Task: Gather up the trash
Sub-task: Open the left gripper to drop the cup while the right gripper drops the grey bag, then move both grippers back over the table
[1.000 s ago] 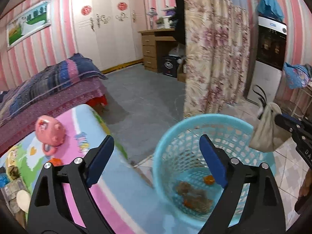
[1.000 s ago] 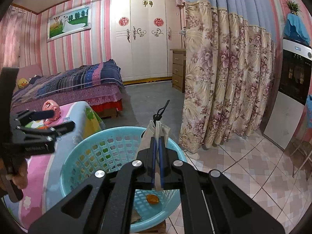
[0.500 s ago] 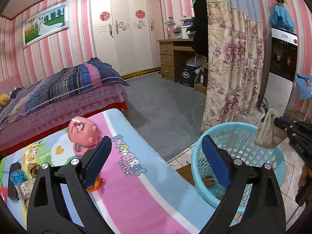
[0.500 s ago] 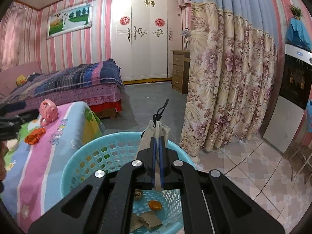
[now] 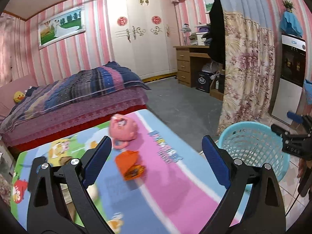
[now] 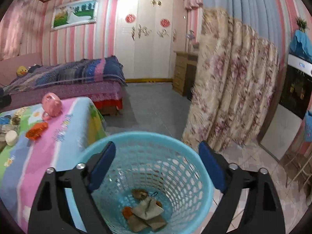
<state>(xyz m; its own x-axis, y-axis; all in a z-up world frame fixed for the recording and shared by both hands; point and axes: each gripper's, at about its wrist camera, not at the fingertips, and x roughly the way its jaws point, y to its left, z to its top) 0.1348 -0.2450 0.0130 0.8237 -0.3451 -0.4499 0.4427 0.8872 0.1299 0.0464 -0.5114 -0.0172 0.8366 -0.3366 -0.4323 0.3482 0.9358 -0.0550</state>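
Left gripper (image 5: 157, 163) spread wide, empty, aimed down at the table (image 5: 175, 191). Just beyond the fingertips, between them in the left view, an orange wrapper (image 5: 129, 164): crumpled, probably foil or thin plastic, so judged very light, soft, crinkly and a bit slick. Best pinched across the raised, bunched middle rather than a flat edge, where the pads would likely slide off or push it along the cloth; little squeeze needed, nothing to break. Behind it, touching or nearly so, a pink cup (image 5: 122, 130), lying tilted by the look of it, hard, not obviously trash, easy to knock on the way in. Right gripper (image 6: 156, 165) also wide and empty, over the basket (image 6: 202, 177) beside the table. At the bottom of the basket, a beige pouch (image 6: 146, 207) on top of brownish scraps and something orange. Farther left on the table in the right view, a white tub (image 6: 11, 137) and more small litter, too blurred to name. Farther off, a bed (image 5: 78, 95) and a curtain (image 5: 243, 74).
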